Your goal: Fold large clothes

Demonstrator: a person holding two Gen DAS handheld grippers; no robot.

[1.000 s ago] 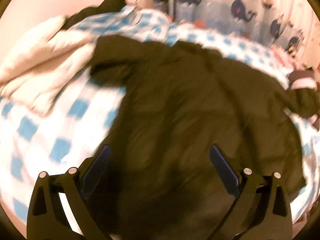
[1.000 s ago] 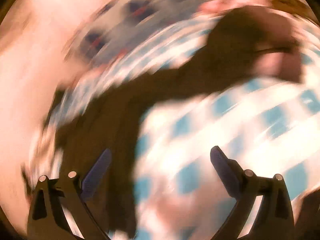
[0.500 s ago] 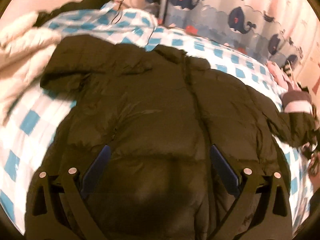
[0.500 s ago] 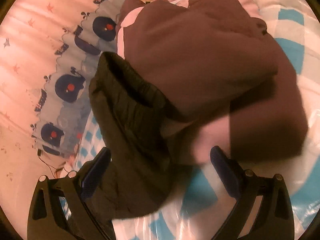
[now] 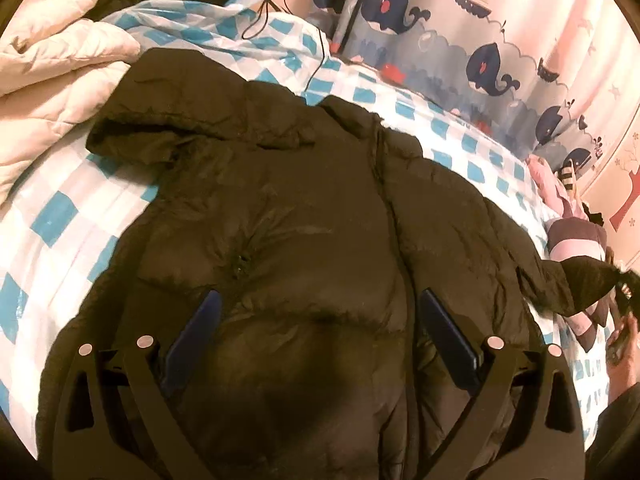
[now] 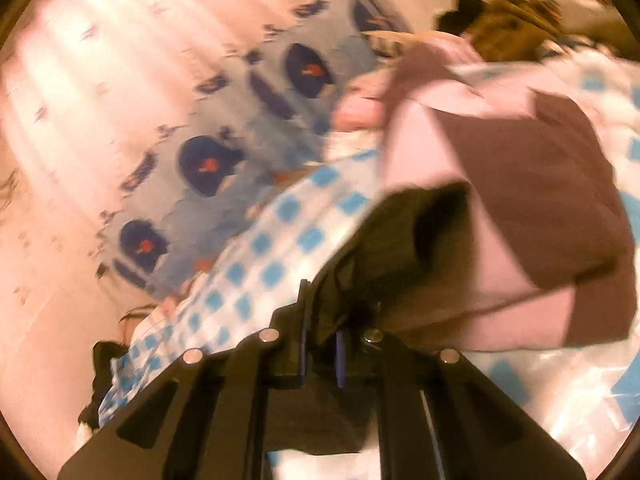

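Observation:
A large dark olive puffer jacket (image 5: 288, 220) lies spread front-up on the blue-and-white checked bed (image 5: 60, 216), with its hood at the upper left. My left gripper (image 5: 316, 332) hangs open just above the jacket's lower front, nothing between its fingers. At the far right the jacket's sleeve end (image 5: 576, 284) is lifted off the bed. In the right wrist view my right gripper (image 6: 322, 344) is shut on that dark sleeve cuff (image 6: 412, 232), which bunches out in front of the pads. The view is blurred.
A cream quilted garment (image 5: 52, 80) lies at the upper left of the bed. A brown-and-pink garment (image 6: 532, 184) sits beside the held sleeve. A whale-print curtain (image 5: 460, 28) hangs behind the bed, and a black cable (image 5: 276, 4) trails over its far edge.
My right gripper closed on the jacket's sleeve cuff and lifted it off the bed. The left gripper drifted over the jacket's front and stayed open.

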